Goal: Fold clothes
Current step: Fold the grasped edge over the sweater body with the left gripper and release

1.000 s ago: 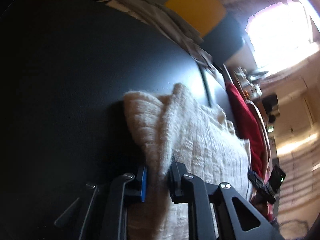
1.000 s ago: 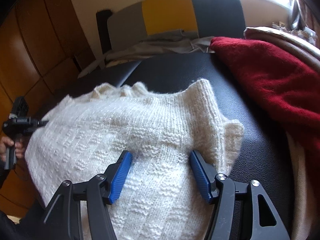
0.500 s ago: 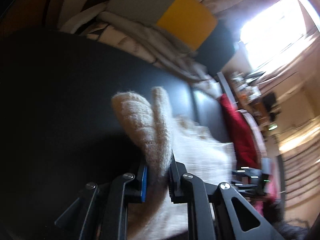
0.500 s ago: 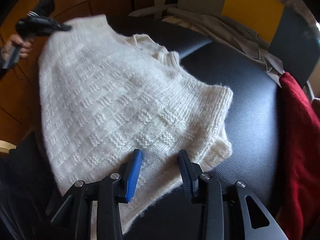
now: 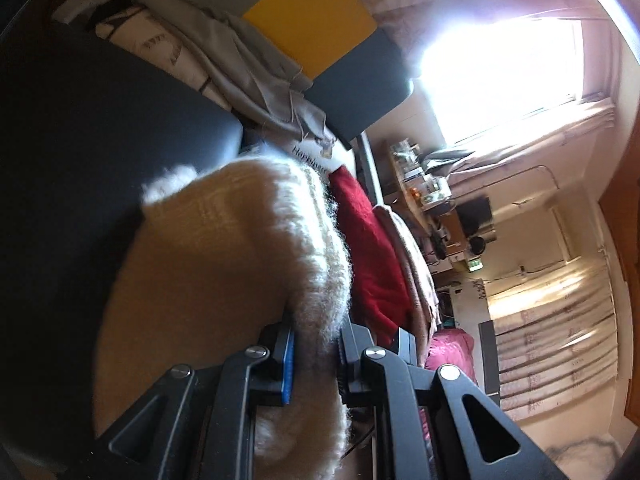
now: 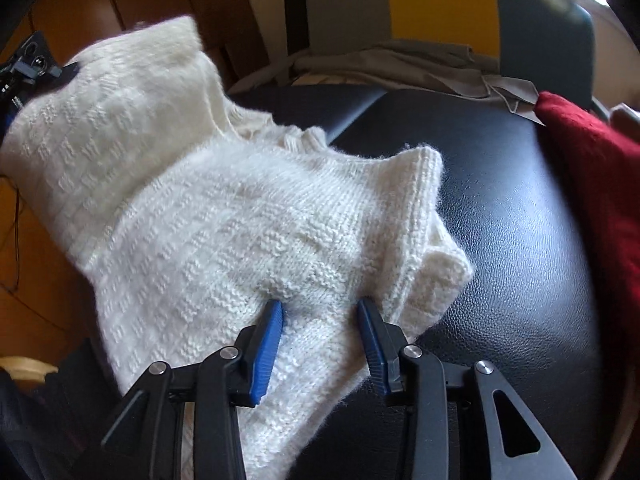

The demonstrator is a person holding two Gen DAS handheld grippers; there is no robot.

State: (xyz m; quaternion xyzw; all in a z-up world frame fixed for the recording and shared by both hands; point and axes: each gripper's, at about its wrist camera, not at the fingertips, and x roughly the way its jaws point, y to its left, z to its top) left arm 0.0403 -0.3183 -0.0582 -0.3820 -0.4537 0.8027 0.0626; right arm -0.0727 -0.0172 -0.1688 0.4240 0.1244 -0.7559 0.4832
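Observation:
A white knit sweater (image 6: 240, 208) lies partly on a black leather surface (image 6: 500, 220). Its left side is lifted into the air. My left gripper (image 5: 316, 344) is shut on a thick fuzzy edge of the sweater (image 5: 224, 248), which hangs in front of the lens. In the right wrist view the left gripper (image 6: 28, 68) shows at the far left, holding that raised corner. My right gripper (image 6: 320, 312) is open about halfway, its blue pads (image 6: 268, 340) pressed onto the sweater's lower right part, with knit between them.
A dark red garment (image 6: 592, 168) lies at the right edge of the black surface. Behind it, a grey cloth (image 6: 400, 60) is heaped against a grey, yellow and dark chair back (image 6: 440, 4). Wooden panelling (image 6: 140, 0) stands to the left.
The left gripper has lifted its sweater edge up and off the surface. The right gripper's jaws narrowed, and it slid further onto the sweater.

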